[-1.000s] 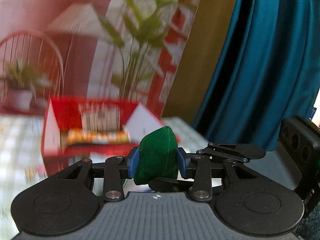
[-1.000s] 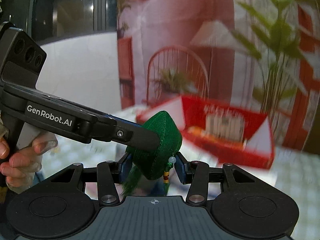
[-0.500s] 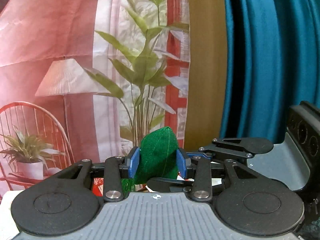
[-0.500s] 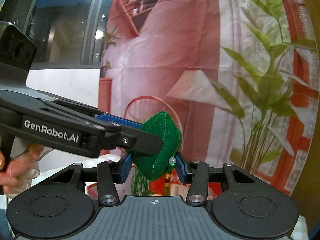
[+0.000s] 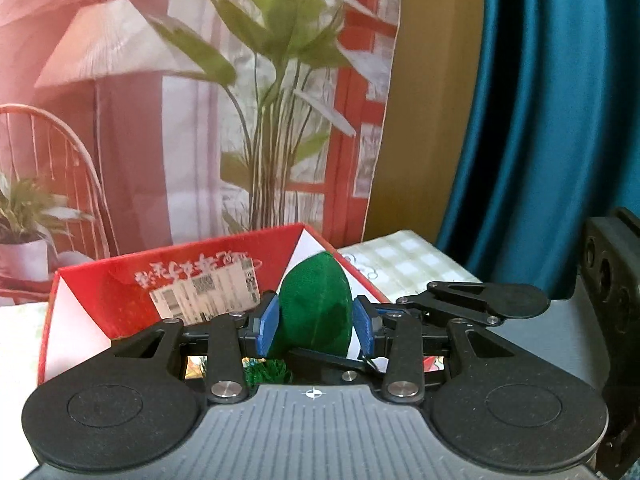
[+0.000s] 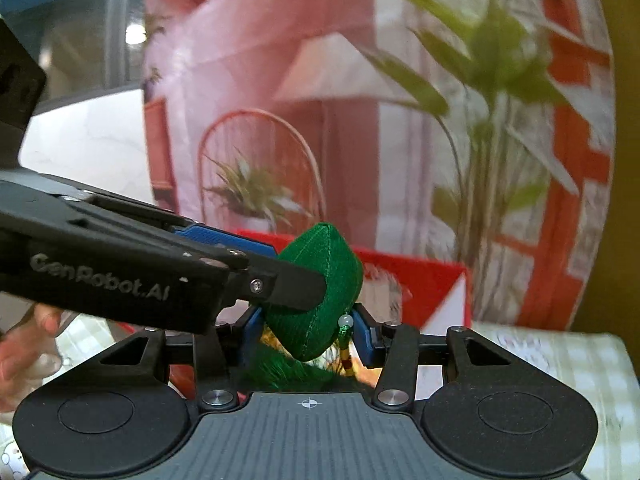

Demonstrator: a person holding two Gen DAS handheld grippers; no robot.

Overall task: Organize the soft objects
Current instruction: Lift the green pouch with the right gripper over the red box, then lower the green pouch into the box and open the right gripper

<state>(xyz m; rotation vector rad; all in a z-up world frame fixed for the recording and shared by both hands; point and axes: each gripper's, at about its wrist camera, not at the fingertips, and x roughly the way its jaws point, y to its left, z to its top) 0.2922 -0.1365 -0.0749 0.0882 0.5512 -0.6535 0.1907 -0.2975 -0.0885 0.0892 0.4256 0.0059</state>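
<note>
A green stuffed sachet [image 5: 314, 304] with a green tassel and a small bead is held between both grippers. My left gripper [image 5: 316, 326] is shut on it, blue pads on both sides. My right gripper [image 6: 306, 334] is shut on the same sachet [image 6: 320, 300] lower down, and the left gripper's black finger [image 6: 288, 286] crosses in from the left. The sachet hangs just in front of an open red box [image 5: 100, 300] with white inner flaps and a printed label; the box also shows in the right wrist view [image 6: 420, 280].
The box stands on a green-and-white checked cloth [image 5: 404, 264]. Behind it hangs a printed backdrop [image 5: 160, 120] with a lamp, chair and plant. A teal curtain [image 5: 540, 140] hangs at the right. A hand [image 6: 24, 348] holds the left gripper.
Both grippers have tilted back down with the sachet. The red box, out of sight half a second ago, is in view again and closer than a second ago.
</note>
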